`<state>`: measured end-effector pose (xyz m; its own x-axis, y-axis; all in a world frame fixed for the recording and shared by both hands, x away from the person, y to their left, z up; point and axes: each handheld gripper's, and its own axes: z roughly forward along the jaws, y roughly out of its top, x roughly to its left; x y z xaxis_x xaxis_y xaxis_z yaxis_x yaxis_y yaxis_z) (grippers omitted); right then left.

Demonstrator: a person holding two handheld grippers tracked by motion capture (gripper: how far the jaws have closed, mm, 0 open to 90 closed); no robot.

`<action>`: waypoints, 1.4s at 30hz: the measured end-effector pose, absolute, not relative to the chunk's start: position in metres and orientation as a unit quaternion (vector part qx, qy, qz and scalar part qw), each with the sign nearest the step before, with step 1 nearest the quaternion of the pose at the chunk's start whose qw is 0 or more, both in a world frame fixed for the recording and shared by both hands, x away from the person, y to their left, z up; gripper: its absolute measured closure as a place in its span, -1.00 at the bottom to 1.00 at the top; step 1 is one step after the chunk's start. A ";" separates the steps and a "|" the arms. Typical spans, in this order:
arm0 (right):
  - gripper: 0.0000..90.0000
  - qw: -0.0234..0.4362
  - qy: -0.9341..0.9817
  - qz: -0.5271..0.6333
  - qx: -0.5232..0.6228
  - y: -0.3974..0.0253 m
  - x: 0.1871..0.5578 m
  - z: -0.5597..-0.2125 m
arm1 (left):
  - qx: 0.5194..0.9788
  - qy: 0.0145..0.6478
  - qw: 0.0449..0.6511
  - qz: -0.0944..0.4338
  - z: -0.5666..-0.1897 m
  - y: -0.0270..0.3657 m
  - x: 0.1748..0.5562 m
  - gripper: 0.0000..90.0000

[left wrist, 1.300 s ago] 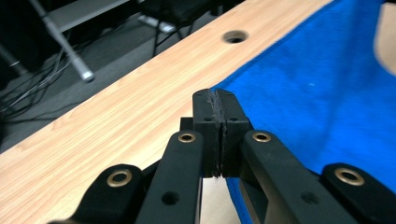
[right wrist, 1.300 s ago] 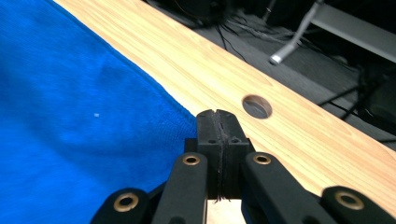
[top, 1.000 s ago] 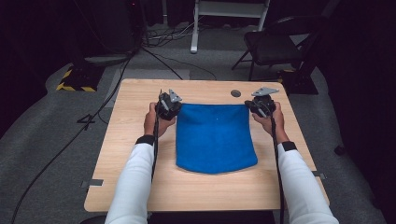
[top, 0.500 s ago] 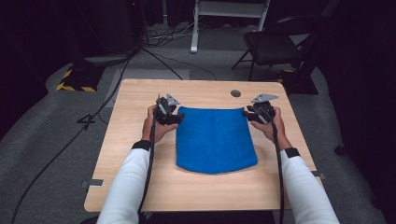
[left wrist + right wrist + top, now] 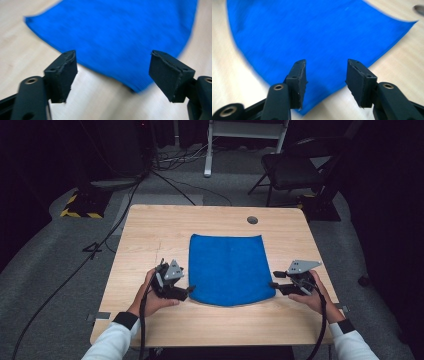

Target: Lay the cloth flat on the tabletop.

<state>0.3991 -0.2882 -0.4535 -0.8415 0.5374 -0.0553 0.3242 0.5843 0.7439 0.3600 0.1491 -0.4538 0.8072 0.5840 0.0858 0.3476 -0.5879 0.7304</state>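
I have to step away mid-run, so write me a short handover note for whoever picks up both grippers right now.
Left gripper: open, holding nothing, at the near left corner of the blue cloth.
Right gripper: open, holding nothing, at the cloth's near right corner.
Cloth: lies flat, spread on the wooden table, its near edge curved.
Done: both grippers are lined up at the near corners.
Left: neither corner is gripped yet; the likely next step is to close on both corners and then fold or move the cloth.
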 end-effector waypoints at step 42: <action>0.29 0.137 0.878 0.379 0.257 -0.282 0.345 -0.452 | 0.882 0.275 0.360 0.129 -0.461 0.159 0.347 -0.03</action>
